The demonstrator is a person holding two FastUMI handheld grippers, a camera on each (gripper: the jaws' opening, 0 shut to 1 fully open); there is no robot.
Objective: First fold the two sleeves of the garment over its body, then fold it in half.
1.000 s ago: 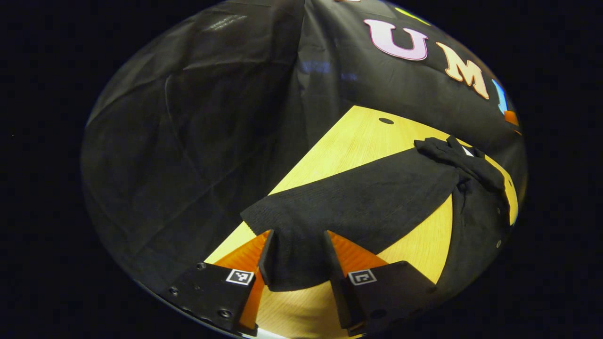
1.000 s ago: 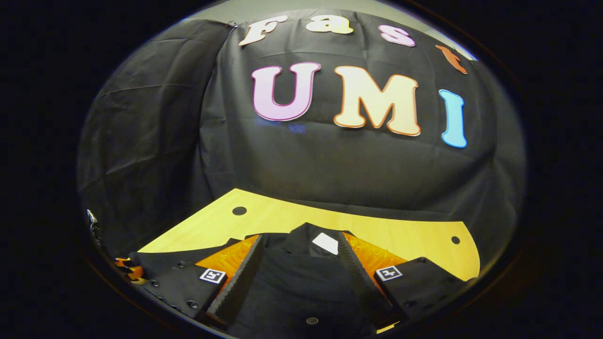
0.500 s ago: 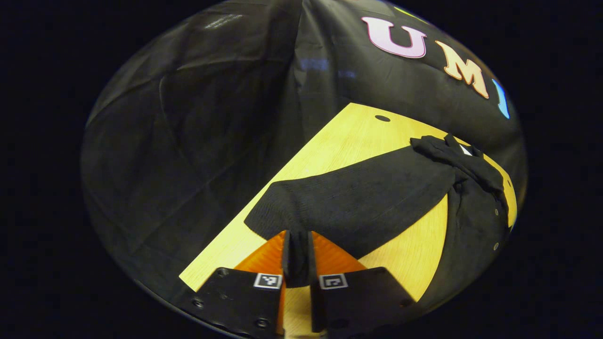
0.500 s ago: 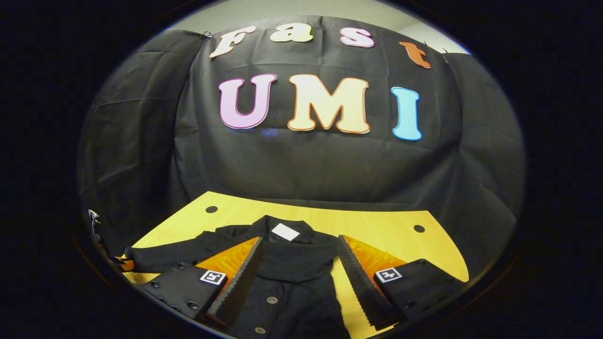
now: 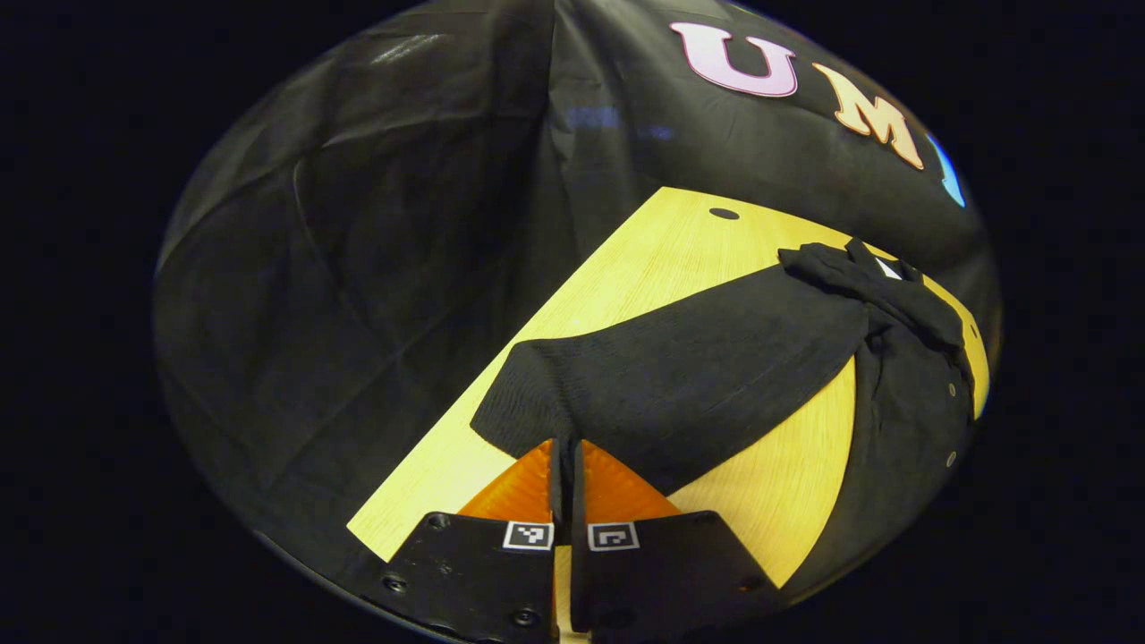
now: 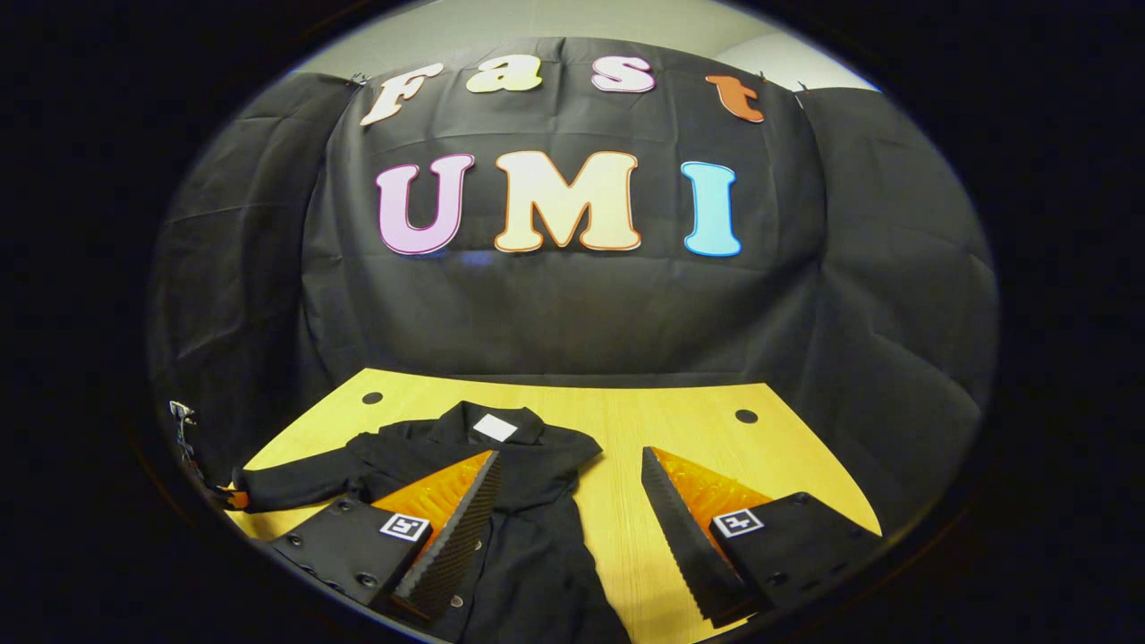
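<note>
Black cloth walls close in a booth around a pale wooden table (image 6: 626,420), and a black button-front jacket (image 6: 537,465) lies spread on it, collar toward the back wall and a small white label (image 6: 495,427) inside the neck.

From the left gripper view, the jacket's sleeve (image 5: 680,367) stretches flat across the table from the shoulder toward the camera. The left gripper (image 5: 564,465) is clamped on the cuff end of this sleeve: its two fingers stand almost together with only a thin fold of dark fabric pinched between them. The jacket's body (image 5: 912,402) runs down the right side of that view, with a row of small buttons along the front.

From the right gripper view, the right gripper (image 6: 572,514) hovers above the jacket's front with its fingers spread wide apart, gripping nothing. Bare table and the edge of the jacket show between them.

The step in hand appears to be the first sleeve fold. To do it well, the pinched cuff should probably be raised only enough to clear the table, carried in an arc across the chest, and laid down flat so that the crease falls at the shoulder seam. Too high a lift risks dragging the whole jacket sideways.

The far sleeve is hard to make out. The jacket's hem is cut off at the bottom of the right gripper view. Black fabric hides most folds and seams.
</note>
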